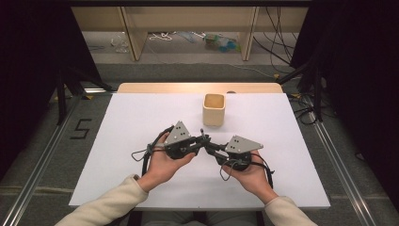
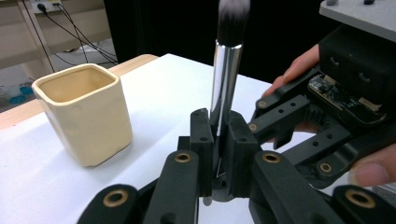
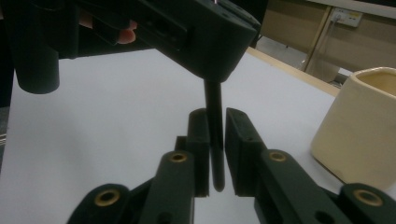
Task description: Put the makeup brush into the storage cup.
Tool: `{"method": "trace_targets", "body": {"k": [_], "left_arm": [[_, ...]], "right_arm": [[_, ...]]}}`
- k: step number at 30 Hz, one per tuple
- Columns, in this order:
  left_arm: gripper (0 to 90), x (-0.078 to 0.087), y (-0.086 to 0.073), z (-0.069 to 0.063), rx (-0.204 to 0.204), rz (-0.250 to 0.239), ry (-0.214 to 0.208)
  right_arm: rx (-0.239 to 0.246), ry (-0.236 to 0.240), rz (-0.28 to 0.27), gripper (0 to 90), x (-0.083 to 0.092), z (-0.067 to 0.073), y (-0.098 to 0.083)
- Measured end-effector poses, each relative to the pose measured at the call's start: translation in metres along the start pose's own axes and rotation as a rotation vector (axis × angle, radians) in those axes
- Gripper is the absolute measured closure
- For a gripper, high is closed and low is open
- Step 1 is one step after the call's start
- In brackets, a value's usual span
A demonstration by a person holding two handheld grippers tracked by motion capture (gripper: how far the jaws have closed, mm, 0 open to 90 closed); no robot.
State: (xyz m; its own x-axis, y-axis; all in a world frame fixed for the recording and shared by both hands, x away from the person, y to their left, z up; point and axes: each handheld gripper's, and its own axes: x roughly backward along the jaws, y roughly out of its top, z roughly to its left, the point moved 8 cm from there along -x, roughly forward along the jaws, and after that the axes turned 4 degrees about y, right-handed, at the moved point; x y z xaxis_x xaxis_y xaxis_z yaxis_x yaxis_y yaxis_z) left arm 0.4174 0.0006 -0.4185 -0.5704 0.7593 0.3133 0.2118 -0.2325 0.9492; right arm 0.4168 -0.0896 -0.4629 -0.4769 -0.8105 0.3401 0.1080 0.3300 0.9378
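Note:
A makeup brush [image 2: 226, 70] with a silver ferrule, a black handle [image 3: 214, 100] and dark bristles with white tips stands upright over the middle of the white table [image 1: 141, 117]. My left gripper [image 2: 218, 122] is shut on it just below the ferrule. My right gripper [image 3: 216, 116] is shut on the lower end of the black handle, right under the left gripper's body. In the high view the left gripper [image 1: 205, 140] and the right gripper [image 1: 210, 147] meet tip to tip. A cream square cup [image 1: 214, 109] stands just beyond them, empty and upright.
The cup [image 2: 81, 119] stands close to the left of the brush in the left gripper view, and the same cup [image 3: 359, 126] is at the right in the right gripper view. A wooden strip [image 1: 197, 87] edges the table's far side. Dark stands flank the table.

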Motion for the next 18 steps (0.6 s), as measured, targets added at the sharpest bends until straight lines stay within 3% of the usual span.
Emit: {"method": "trace_targets", "body": {"k": [7, 13, 18], "left_arm": [[83.5, 0.0016, 0.0013, 0.0009, 0.030, -0.004, -0.001], [83.5, 0.0017, 0.0020, 0.0012, 0.028, -0.009, -0.004], [80.9, 0.0010, 0.0030, 0.0021, 0.050, -0.023, -0.012]], "right_arm": [[0.014, 0.012, -0.013, 84.2, -0.0020, 0.0030, 0.0031], [0.020, 0.007, -0.016, 84.3, -0.0016, 0.0027, 0.0038], [-0.002, 0.020, -0.016, 84.5, -0.0010, 0.0031, 0.0038]]}}
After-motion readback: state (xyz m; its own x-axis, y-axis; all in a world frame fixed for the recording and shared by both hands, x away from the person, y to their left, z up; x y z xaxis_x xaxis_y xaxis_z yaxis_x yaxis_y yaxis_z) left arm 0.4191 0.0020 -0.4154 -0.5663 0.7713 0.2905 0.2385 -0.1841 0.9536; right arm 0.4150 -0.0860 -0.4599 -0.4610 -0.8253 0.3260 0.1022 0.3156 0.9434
